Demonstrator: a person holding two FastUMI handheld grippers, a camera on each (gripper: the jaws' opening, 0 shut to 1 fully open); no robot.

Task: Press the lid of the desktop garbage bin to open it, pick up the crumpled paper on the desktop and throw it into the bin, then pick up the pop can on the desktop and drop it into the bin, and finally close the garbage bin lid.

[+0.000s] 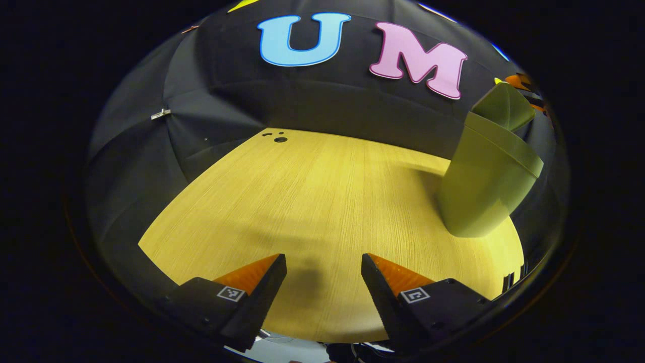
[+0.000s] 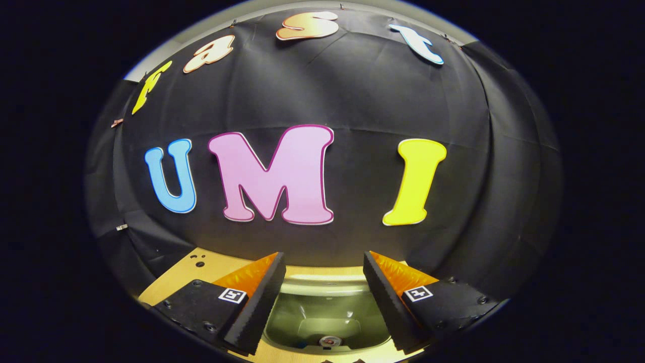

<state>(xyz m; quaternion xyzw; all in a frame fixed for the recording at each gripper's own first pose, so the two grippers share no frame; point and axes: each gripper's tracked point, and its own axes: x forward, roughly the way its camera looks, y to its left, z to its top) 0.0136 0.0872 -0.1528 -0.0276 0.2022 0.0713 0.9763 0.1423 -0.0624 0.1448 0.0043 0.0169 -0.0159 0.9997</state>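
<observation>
**Can dropped, lid closing comes next**

While the right gripper (image 2: 322, 302) is hovering directly over the open mouth of the olive-green plastic desktop garbage bin (image 2: 322, 315), its jaws are standing wide apart and gripping nothing. Between them, at six o'clock in the right gripper view, the round metal top of a pop can (image 2: 327, 341) is showing at the bottom of the bin; the crumpled paper I cannot make out. Judging by this, both items are likely in, and the step in hand is closing the lid.

To do that well, the gripper should be lifting clear of the mouth, moving behind the raised green lid (image 1: 504, 106), and pushing it down gently with one finger until it seats, without tipping the light bin.

In the left gripper view, the left gripper (image 1: 322, 297) is hanging low over the pale wood-grain bench (image 1: 312, 201), pointing forward and slightly down, its jaws also open and empty. The bin is standing upright at about two o'clock there, well apart from those jaws, with its lid tilted up. The right gripper is pointing roughly level toward the booth wall, with the bin just beneath it.
</observation>
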